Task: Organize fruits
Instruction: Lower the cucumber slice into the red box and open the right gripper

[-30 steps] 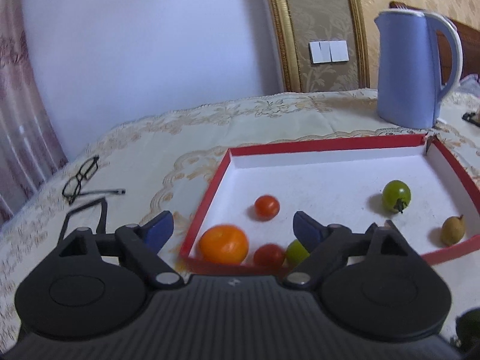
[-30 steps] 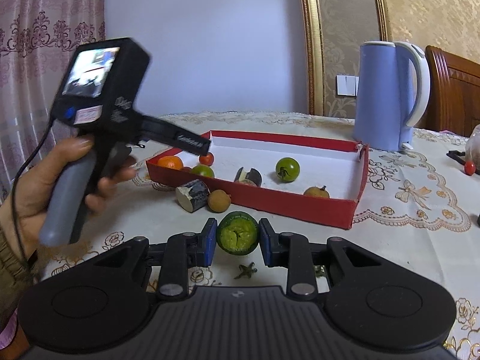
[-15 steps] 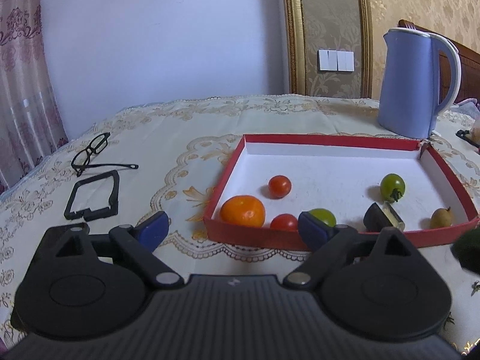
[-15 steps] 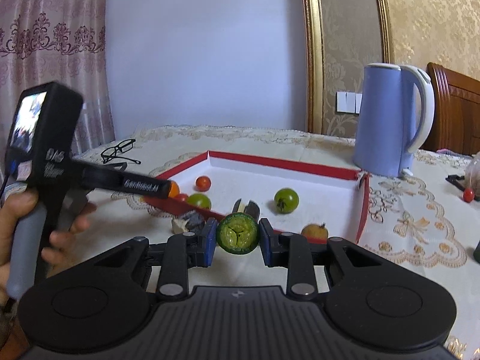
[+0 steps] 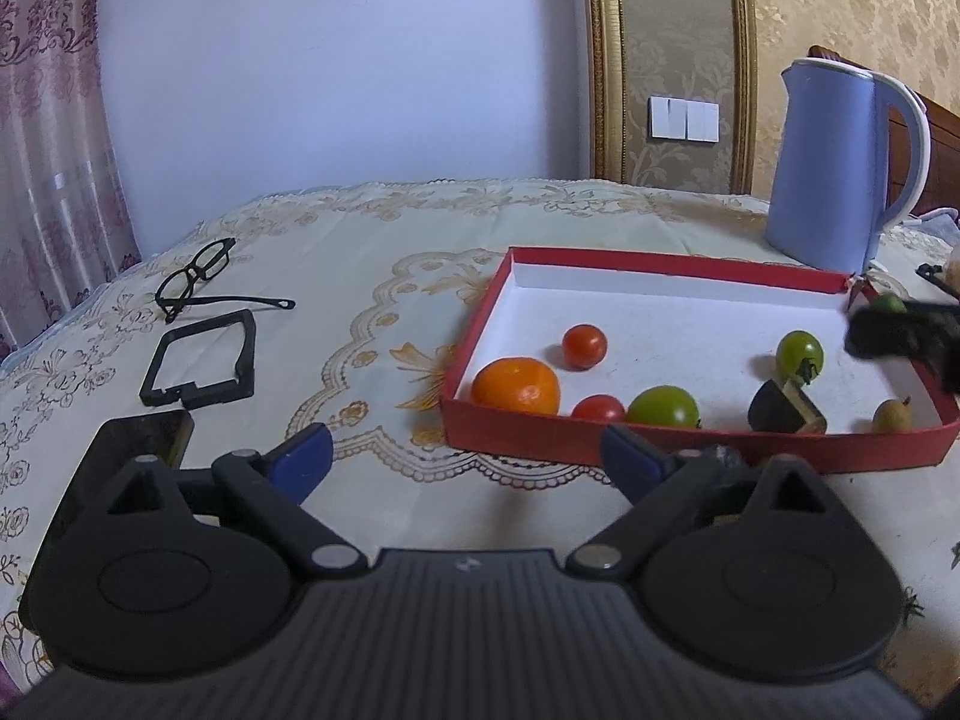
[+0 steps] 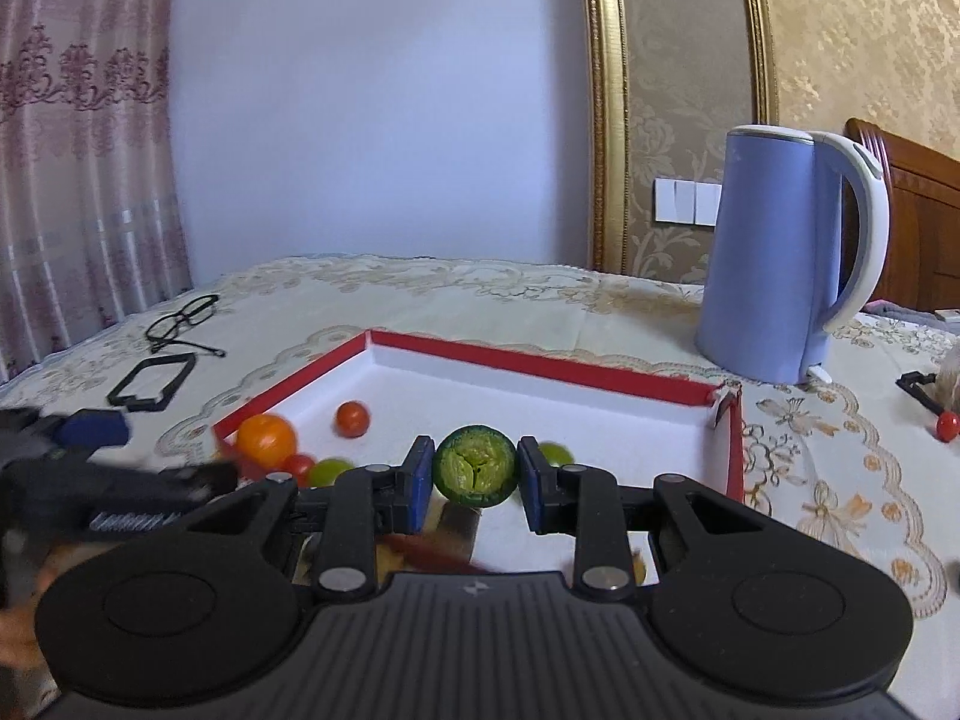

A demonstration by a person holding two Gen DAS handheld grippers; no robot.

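Right wrist view: our right gripper squeezes the green fruit over the red box; our left gripper gapes empty. Letting go early, we could bounce it out.

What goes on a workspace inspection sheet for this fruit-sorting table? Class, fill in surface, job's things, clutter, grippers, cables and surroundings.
Surface: table under a cream embroidered cloth.
Job's things: red tray holding an orange, two red tomatoes, green tomatoes, a small brown fruit and a dark cut piece; one red tomato lies outside on the cloth.
Clutter: glasses, black frame, blue kettle.
Grippers: left gripper open, empty, jaws just widened; right gripper shut on a green cut fruit over the tray.
Cables: nothing seen.
Surroundings: pink curtain, pale wall, gold-framed panel, wall switches.
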